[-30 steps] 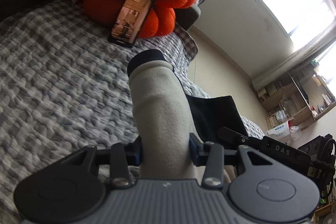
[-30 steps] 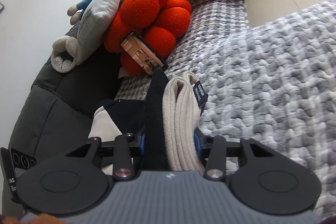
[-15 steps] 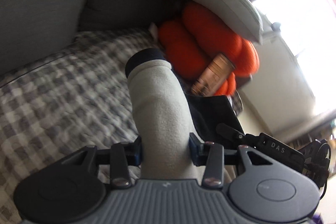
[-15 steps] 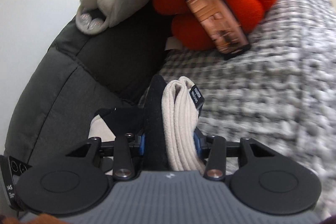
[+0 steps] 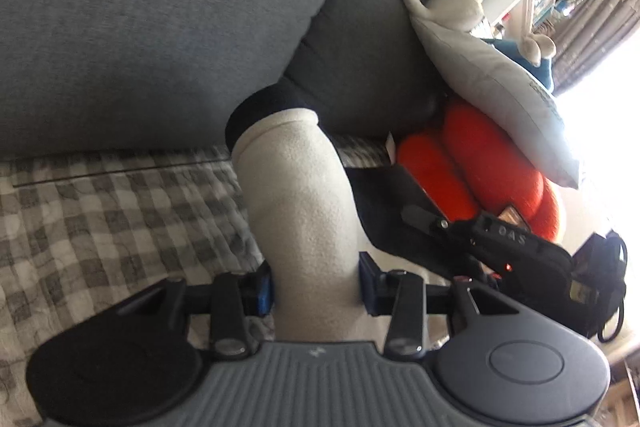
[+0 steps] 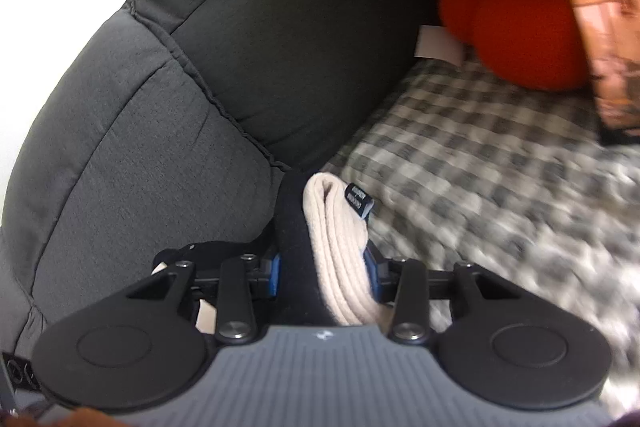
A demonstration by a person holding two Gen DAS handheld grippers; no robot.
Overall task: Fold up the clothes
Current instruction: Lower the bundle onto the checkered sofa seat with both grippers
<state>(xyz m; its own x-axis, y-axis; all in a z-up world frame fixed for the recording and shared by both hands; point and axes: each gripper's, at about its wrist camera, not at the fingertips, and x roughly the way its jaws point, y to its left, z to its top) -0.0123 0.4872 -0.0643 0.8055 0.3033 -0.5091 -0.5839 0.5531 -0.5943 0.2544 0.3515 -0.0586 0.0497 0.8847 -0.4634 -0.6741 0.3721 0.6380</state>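
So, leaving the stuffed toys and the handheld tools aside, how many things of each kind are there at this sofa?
Garments: 1, the beige-and-black garment
Cushions: 2, the orange cushion and the grey pillow
Phones: 1, the phone
Blankets: 1, the checked blanket
Total: 5

Both grippers: ribbed grey bodies, black linkages, silver screws, blue pads.
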